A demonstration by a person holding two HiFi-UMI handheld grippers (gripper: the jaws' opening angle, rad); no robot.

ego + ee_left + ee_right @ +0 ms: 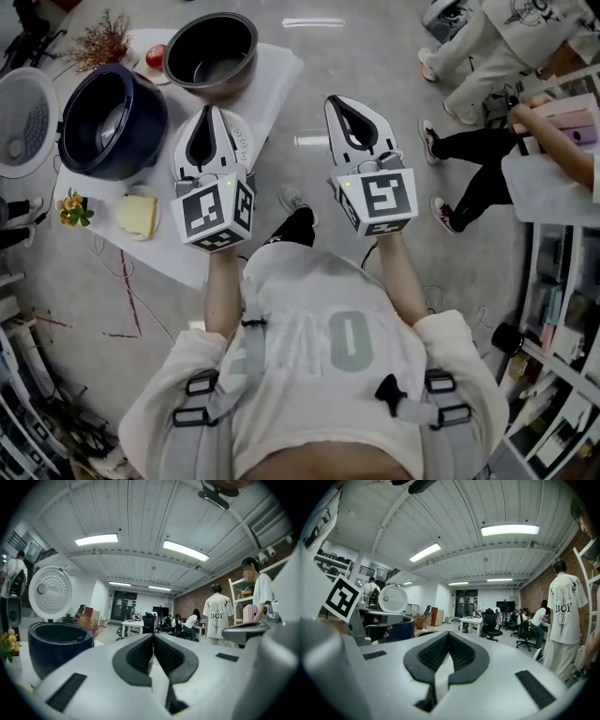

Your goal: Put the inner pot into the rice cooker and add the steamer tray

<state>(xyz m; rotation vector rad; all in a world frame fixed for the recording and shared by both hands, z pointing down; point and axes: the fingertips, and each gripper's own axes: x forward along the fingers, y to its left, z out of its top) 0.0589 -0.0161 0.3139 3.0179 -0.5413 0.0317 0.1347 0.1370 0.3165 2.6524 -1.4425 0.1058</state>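
Note:
The dark blue rice cooker (112, 122) stands on the white-clothed table (277, 75) with its white lid (23, 122) swung open to the left. Behind it sits the dark metal inner pot (211, 54), empty and upright. A pale round piece (246, 139), perhaps the steamer tray, lies mostly hidden under my left gripper (210, 112). That gripper is shut and empty above the table's near edge, right of the cooker (58, 646). My right gripper (337, 99) is shut and empty over the floor, right of the table. Each gripper's own view shows its jaws closed: left (153, 637), right (448, 634).
A yellow sponge-like block (138, 216), a small flower pot (73, 208), a red fruit (155, 56) and dried flowers (98, 42) share the table. People stand and sit at the right (469, 169), beside shelves (553, 309). Cables trail on the floor at the left.

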